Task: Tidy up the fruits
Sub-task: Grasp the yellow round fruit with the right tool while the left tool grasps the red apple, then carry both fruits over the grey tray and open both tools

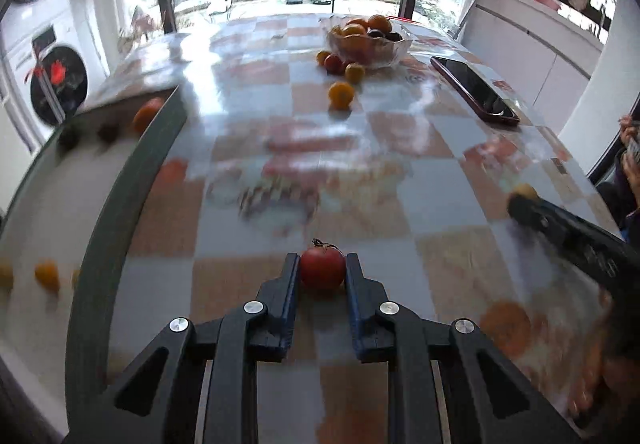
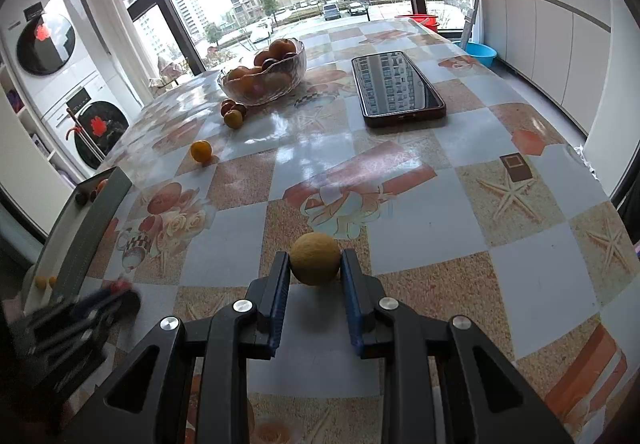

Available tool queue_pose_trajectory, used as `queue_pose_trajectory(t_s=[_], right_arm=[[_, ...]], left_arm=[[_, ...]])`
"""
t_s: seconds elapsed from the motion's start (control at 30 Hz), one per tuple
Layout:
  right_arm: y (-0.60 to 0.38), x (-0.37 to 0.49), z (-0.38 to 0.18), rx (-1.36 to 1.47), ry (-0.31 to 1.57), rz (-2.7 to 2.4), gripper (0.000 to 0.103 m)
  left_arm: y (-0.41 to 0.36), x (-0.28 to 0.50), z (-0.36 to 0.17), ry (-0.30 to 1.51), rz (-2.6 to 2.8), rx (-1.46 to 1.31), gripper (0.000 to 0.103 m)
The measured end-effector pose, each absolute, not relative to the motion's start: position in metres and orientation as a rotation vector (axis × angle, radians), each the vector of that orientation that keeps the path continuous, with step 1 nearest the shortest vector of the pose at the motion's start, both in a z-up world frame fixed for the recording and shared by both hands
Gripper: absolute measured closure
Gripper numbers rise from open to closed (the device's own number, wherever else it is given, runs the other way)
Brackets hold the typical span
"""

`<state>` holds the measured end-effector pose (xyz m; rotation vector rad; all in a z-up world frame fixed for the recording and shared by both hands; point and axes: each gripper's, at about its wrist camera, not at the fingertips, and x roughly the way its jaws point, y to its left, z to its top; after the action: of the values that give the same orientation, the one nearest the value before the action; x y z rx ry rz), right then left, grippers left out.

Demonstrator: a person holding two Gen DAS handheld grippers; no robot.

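Fruits [image 2: 276, 48] heaped in glass bowl [image 2: 298, 58]; tomato [image 1: 322, 268], yellow fruit [image 2: 315, 258] in clamped hand-held grippers.

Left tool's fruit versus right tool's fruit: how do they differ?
The red tomato in the left tool is glossy and keeps a dark stem; the yellow fruit in the right tool is matte, dimpled and stemless. Both are small, round, and clamped between blue-padded fingers.
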<state>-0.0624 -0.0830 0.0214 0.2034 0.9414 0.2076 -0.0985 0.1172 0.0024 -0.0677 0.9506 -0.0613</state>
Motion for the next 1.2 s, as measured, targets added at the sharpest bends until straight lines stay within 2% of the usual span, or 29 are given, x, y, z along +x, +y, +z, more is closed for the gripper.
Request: queue_pose_trajectory(t_s=[0.17,0.57,0.87,1.2], right_arm=[[-0.091,-0.066,0.022,0.259,0.963,0.212,0.075],[-0.084,-0.091,0.028,0.234,1.023,0.193,0.075],[-0.043,-0.093,0.034,0.171,1.047,0.255,0.075],[0.029,-0.084,0.051,0.072,1.068,0.38,0.075]], left_arm=[[0.123,-0.113,0.005,0.981,-0.052,-0.088,0.08],[0.143,-0.134,0.03,0.89,-0.024,-0.087,0.08],[0.172,-0.142,0.047,0.805,0.026,-0.091,0.08],[0.242,-0.146,0.049,0.754,0.182,-0.143,0.08]])
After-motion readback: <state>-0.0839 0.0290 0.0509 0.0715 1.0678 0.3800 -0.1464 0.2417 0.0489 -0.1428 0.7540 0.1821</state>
